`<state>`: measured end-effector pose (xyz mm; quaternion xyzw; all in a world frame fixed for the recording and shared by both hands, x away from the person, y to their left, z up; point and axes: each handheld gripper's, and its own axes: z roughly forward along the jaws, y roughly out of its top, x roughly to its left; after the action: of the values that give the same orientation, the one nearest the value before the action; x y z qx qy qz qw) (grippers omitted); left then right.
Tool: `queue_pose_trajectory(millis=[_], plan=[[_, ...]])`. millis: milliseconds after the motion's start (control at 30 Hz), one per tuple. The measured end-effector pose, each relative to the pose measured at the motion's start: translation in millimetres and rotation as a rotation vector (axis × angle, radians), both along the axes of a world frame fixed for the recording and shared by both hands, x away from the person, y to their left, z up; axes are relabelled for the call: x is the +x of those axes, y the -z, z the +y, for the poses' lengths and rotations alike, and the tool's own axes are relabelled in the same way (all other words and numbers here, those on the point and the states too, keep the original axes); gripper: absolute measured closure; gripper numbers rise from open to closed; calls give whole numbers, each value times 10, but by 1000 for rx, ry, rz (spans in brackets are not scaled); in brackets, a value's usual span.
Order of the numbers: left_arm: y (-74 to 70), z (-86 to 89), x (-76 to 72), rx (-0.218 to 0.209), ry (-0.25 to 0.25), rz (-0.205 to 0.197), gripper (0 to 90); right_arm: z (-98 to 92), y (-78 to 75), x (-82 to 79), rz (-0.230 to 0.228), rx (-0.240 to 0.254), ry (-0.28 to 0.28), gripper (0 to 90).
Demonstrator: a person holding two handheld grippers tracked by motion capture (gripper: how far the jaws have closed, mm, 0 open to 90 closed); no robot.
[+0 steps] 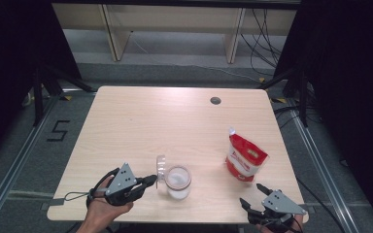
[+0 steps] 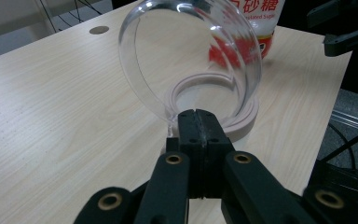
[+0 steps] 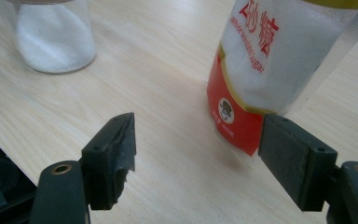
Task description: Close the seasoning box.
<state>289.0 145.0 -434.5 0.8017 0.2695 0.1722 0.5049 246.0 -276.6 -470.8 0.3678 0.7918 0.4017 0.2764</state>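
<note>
At lower centre of the high view stands the glass jar (image 1: 178,182), holding white grains, its clear hinged lid (image 1: 161,168) raised on edge at the jar's left. My left gripper (image 1: 151,181) reaches in from the lower left of that frame, its jaws pressed together on the lid's rim. In the left gripper view the same jaws rise from the bottom edge, closed with only a thin seam between them, pinching the lower edge of the lid (image 2: 191,56); behind it lies the pale pink sealing ring (image 2: 214,100) around the jar mouth.

To the right of the jar in the high view, well apart from it, a red and white sugar pouch (image 1: 244,158) stands upright on the wooden table (image 1: 150,116). My right gripper (image 1: 255,194) sits at the lower right of the frame, just below the pouch, jaws spread wide and holding nothing. In the right gripper view the pouch (image 3: 270,60) fills the upper right, near the right-hand jaw; whether they touch I cannot tell. The jar (image 3: 51,37) shows at the upper left.
</note>
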Motion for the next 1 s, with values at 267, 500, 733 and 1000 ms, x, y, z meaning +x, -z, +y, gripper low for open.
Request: queue_pose_trajectory(millis=[267,500,733,1000], plan=[[-1,-41,-9,5,19,-1,877,2,1,2,-3,-1,-3,285],[34,34,-6,-22,19,39,631,3,4,4,-16,-12,0,285],[84,77,-64,-24,14,76,383,6,2,1,-2,-3,-7,285],[177,119,-85,-28,-3,87,244,6,1,0,-4,-7,-7,285]])
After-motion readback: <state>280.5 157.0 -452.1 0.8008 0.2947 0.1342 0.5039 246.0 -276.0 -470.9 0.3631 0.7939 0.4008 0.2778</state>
